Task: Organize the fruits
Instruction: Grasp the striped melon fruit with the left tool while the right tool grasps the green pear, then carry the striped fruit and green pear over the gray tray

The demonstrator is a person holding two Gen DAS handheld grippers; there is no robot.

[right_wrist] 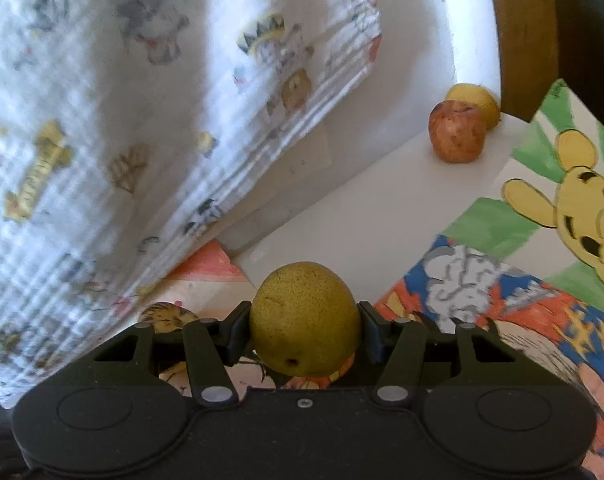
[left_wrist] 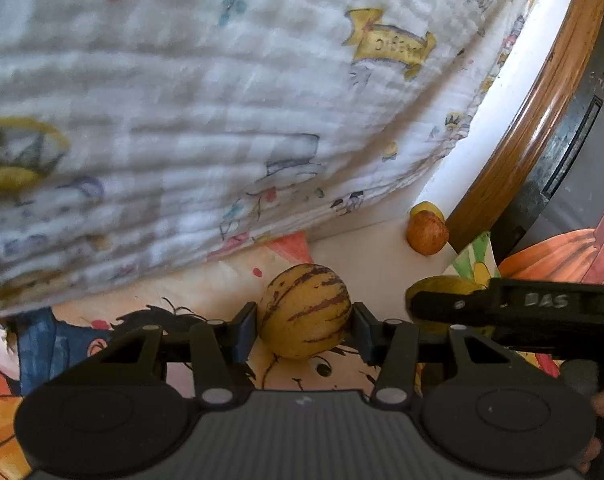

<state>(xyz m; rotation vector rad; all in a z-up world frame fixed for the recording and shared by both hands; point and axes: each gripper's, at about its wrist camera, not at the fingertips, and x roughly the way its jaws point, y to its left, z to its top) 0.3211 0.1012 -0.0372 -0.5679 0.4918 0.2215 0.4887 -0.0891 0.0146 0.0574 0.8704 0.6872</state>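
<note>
Left gripper [left_wrist: 305, 326] jaws pinching a striped melon [left_wrist: 305, 310], right gripper [right_wrist: 304, 330] jaws clamped on a pear [right_wrist: 304, 318], apple [right_wrist: 457, 133] ahead-right, possibly touching a yellow fruit [right_wrist: 478, 102].

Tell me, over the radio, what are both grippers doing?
Left gripper shut on striped melon. Right gripper shut on green pear. Apple waits ahead. Printed cloth hangs close.

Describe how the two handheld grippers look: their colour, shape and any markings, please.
Both the left gripper and the right gripper are matt black plastic. Each has two round discs at the base, angled link bars with silver rivets, and flat dark finger pads. The left one has a ribbed grey middle plate. Pale letters, too blurred to read surely, mark the right gripper's side.
</note>
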